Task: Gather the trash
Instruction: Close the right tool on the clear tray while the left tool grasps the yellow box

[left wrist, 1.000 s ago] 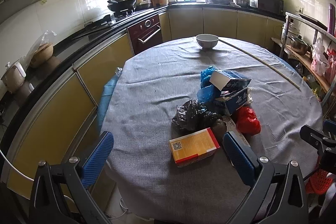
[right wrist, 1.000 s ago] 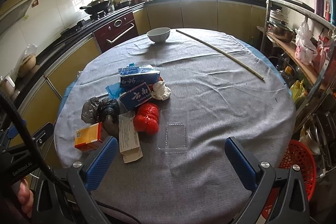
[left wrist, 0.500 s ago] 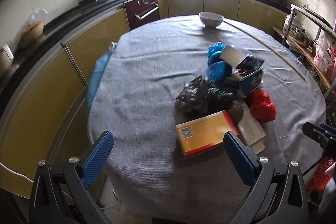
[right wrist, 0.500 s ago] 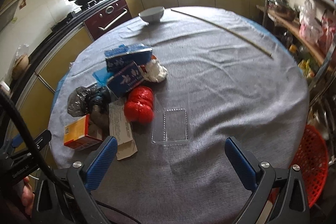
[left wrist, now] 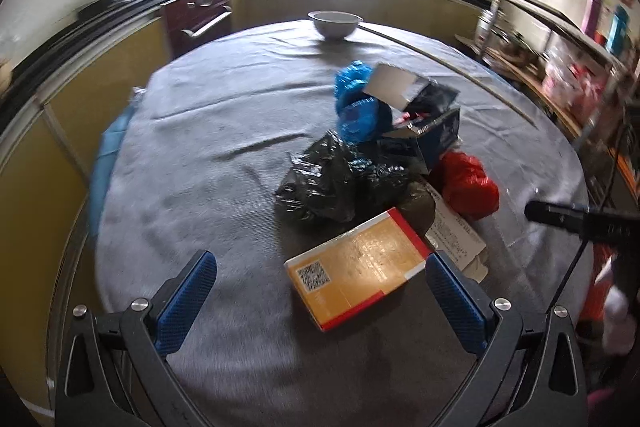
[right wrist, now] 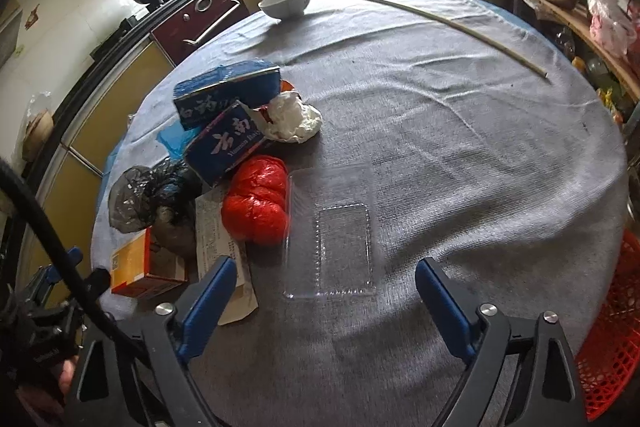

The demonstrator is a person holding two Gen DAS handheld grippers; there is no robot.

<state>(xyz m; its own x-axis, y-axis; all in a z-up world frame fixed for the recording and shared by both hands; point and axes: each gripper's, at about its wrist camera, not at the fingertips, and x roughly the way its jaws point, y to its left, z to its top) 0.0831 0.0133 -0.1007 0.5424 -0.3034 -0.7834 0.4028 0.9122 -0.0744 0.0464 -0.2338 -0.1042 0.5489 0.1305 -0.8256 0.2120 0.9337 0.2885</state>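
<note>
Right now trash sits heaped ahead: orange box [left wrist: 356,269] w/ QR code btwn my left gripper [left wrist: 320,301] fingers, spread wide, touching nothing. Clear plastic tray [right wrist: 334,233] lies flat just ahead of my right gripper [right wrist: 326,301], also spread, empty.

fingers [left wrist: 182,301]: blue textured pads | frames: black, silver screws | cable [right wrist: 48,239]: black
</note>
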